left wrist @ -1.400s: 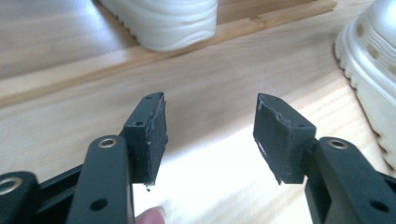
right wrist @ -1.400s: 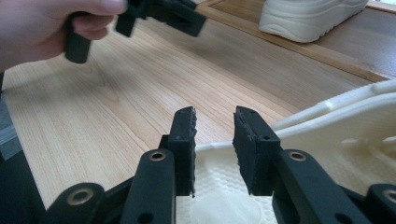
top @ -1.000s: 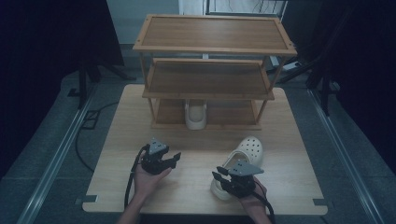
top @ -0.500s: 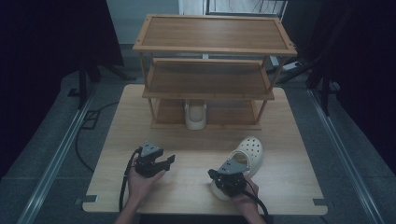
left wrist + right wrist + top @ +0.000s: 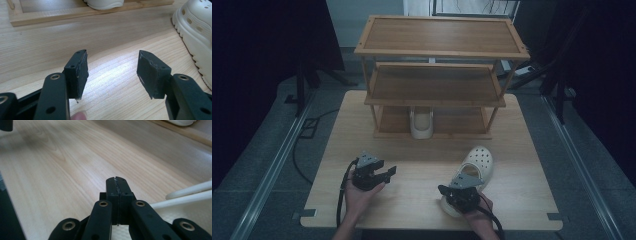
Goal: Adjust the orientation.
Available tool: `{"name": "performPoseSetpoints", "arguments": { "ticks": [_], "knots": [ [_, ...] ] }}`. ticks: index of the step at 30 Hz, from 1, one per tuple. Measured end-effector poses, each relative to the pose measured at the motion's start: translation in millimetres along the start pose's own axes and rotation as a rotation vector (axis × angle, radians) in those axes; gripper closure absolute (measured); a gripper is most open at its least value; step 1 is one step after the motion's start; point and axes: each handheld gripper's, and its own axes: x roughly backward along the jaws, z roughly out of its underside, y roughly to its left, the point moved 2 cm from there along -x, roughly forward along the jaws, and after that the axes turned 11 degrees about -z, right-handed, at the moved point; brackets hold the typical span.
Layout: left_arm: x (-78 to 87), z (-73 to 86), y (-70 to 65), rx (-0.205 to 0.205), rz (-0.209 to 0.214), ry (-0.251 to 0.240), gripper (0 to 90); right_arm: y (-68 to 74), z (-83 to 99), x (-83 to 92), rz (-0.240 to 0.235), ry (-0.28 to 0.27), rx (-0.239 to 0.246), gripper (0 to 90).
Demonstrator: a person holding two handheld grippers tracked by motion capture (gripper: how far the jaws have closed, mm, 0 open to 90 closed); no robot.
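Second clog (image 5: 421, 124) on the rack's (image 5: 377, 107) bottom shelf: toe end hidden beneath the middle shelf. Near clog (image 5: 475, 165): heel end covered by the right gripper (image 5: 452, 192). Left gripper view: that clog cut off at the right edge.

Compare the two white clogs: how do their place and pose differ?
The clog on the table lies out in the open, angled, its holed toe pointing away; the clog in the rack sits on the wooden rack's bottom shelf, squarely facing out. The right gripper is over the first; nothing is near the second. Both are white.
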Motion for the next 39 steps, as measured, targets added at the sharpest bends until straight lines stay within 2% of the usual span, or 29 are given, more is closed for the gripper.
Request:
{"name": "performPoseSetpoints", "arguments": {
  "ticks": [12, 19, 25, 27, 30, 32, 36, 39],
  "knots": [
    [6.4, -0.8, 5.6, 0.015, -0.008, -0.014, 42.5, 0.6, 23.5, 34.6, -0.043, -0.001, -0.056, 90.0],
    [6.5, -0.8, 5.4, 0.018, -0.002, -0.013, 42.5, -2.8, 44.8, 64.4, 0.014, -0.012, -0.085, 90.0],
    [7.6, -1.8, 3.8, 0.016, 0.002, -0.018, 42.5, -18.4, 58.0, 82.7, 0.100, -0.007, -0.122, 90.0],
    [8.0, -2.1, 3.9, 0.016, 0.000, -0.020, 42.5, -22.6, 60.9, 83.5, 0.080, -0.023, -0.142, 90.0],
    [8.2, -2.1, 4.7, 0.018, 0.000, -0.019, 42.5, -21.4, 59.4, 81.9, 0.089, -0.013, -0.119, 89.6],
    [8.0, -1.8, 5.3, 0.018, -0.001, -0.018, 42.5, -20.5, 58.1, 82.9, 0.075, -0.028, -0.107, 84.9],
    [10.2, -2.9, 6.3, 0.020, -0.002, -0.023, 42.7, -20.1, 52.6, 92.8, 0.099, -0.073, -0.092, 84.5],
    [15.0, -5.2, 8.4, 0.028, -0.005, -0.039, 42.7, -22.9, 48.6, 104.8, 0.134, -0.105, -0.088, 83.6]
  ]
}}
